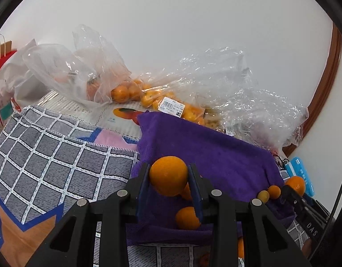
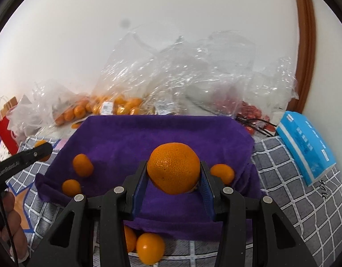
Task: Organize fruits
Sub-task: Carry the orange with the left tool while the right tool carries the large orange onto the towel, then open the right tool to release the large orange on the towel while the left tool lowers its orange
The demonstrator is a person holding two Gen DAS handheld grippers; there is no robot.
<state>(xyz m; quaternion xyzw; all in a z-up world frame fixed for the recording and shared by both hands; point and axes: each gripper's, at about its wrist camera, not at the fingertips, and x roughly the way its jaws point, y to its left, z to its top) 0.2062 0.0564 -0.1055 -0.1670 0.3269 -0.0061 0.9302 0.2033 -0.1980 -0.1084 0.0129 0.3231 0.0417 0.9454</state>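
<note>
Left wrist: left gripper (image 1: 169, 173) clamps small orange (image 1: 168, 175); right gripper (image 2: 174, 173) clamps big orange (image 2: 173, 170), apparently above purple towel (image 2: 148, 133).

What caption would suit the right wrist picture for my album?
Right tongs clamp a large orange above a purple towel dotted with smaller oranges.

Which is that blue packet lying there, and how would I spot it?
Find the purple towel spread on the grey checked cloth. Just past the towel's right edge lies the blue packet, flat and rectangular with white print, the only blue item among orange fruit and clear bags.
</note>
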